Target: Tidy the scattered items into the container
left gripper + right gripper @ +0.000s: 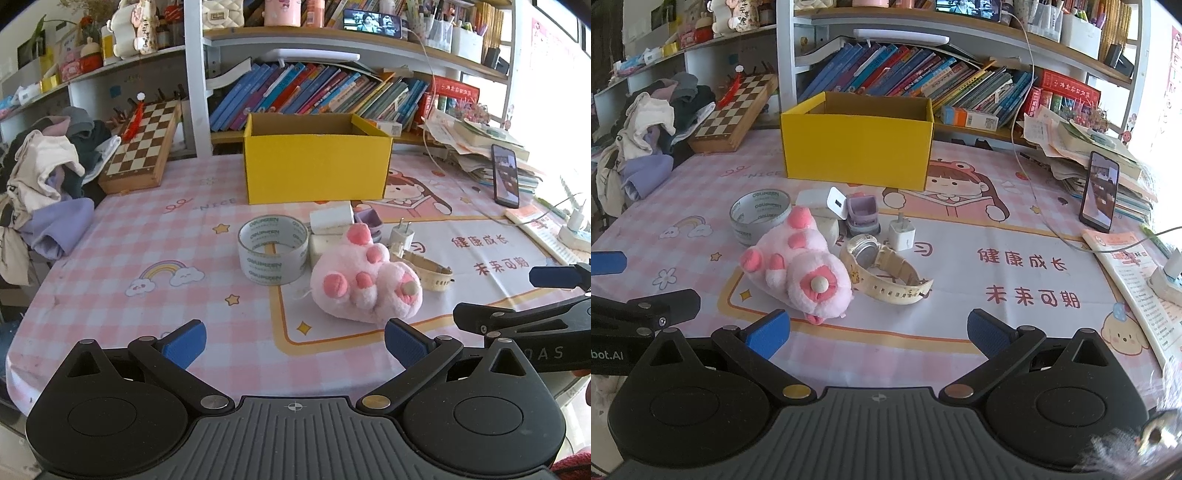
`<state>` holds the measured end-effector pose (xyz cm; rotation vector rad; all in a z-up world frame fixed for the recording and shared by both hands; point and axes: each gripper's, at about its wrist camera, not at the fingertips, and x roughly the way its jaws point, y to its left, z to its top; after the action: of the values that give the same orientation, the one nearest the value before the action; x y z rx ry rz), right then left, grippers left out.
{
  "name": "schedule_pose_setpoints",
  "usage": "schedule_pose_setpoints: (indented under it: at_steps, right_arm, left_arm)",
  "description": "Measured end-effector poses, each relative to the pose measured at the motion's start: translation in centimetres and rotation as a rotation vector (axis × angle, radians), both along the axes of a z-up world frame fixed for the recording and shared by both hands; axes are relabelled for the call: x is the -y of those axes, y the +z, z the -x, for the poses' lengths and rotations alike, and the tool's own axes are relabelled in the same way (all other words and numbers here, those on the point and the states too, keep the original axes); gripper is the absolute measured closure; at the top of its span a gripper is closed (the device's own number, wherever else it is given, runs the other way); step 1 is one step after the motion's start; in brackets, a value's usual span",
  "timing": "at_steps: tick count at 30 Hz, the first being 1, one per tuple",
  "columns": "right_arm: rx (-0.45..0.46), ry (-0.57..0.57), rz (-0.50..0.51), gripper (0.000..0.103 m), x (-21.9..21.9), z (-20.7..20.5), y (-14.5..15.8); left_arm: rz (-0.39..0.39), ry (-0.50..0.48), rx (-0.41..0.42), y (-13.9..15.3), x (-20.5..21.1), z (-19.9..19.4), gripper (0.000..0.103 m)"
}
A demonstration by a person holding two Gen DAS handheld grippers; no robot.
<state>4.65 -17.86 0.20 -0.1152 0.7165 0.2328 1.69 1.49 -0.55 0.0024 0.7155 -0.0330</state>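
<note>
Left wrist view: we see our left gripper [295, 341] with its blue pads spread wide and nothing between them, held low over the checked cloth [147, 240]. Ahead lies the clutter: a tape roll [272, 249] lying flat, and just right of it a pink plush [365, 280], which hides most of a white block [319, 247] and part of a watch [430, 271]. Behind these, a white adapter [331, 217], a purple toy [367, 219] mostly covered by the plush, and a white plug [402, 234]. The yellow box [316, 168] stands open at the back of the table, well apart from both grippers; we cannot see its floor from this angle. The right gripper [554, 295] enters at the right edge, cut off by the frame.

Right wrist view: our right gripper [879, 334] is likewise spread and holds nothing, near the plush [801, 266]. Here the watch [886, 269] shows whole, its strap touching the plush. The plug [902, 233] stands just behind it, beside the toy [863, 214]. The adapter [827, 202] and tape [759, 216] are partly masked by the plush. The box [857, 155] again hides its contents. The left gripper [639, 306] is clipped at the left edge. A phone [1100, 192] leans against stacked papers at right.
</note>
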Motion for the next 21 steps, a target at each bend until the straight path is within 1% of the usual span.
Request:
schedule_pose_setpoints:
  at_steps: [21]
  right_arm:
    - [0.013, 0.003, -0.003, 0.000, 0.11, 0.59, 0.14]
  left_arm:
    - [0.005, -0.013, 0.000, 0.10, 0.31, 0.48, 0.000]
